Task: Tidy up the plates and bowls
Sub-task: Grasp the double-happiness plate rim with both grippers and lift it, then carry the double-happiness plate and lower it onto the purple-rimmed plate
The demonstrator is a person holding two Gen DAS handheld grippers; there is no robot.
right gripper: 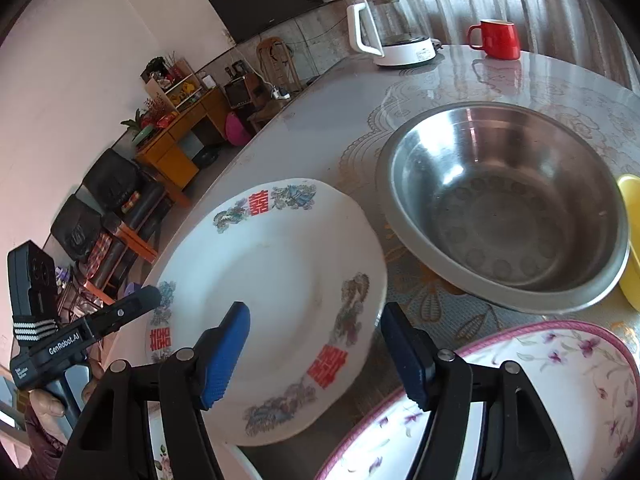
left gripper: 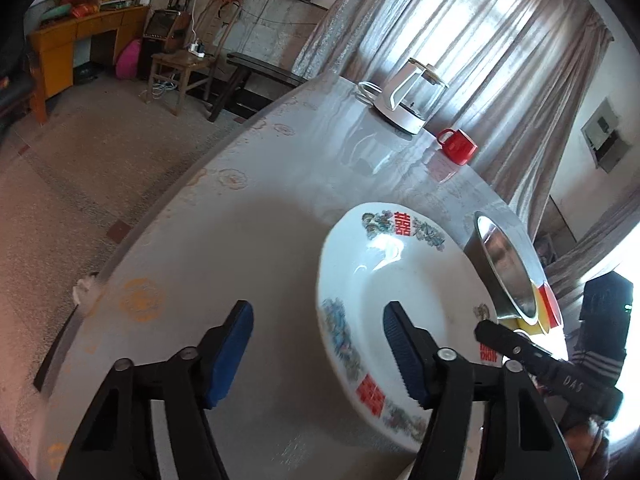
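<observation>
A white plate (left gripper: 400, 292) with red characters and flower prints lies near the table's edge, between both grippers. My left gripper (left gripper: 316, 354) is open at its left rim, one blue pad (left gripper: 404, 354) over the plate and the other outside it. My right gripper (right gripper: 316, 356) is open at the right rim of the same plate (right gripper: 272, 280), with one pad above the plate and one past its edge. Neither gripper's pads press on it. A steel bowl (right gripper: 512, 208) stands behind it. A pink-rimmed flowered plate (right gripper: 552, 380) lies at the lower right.
A yellow dish (right gripper: 630, 240) touches the steel bowl's right side. At the table's far end stand a glass kettle (right gripper: 388, 28) and a red mug (right gripper: 496, 38). The round table's edge (left gripper: 132, 248) runs just left of the plate, with floor and furniture beyond.
</observation>
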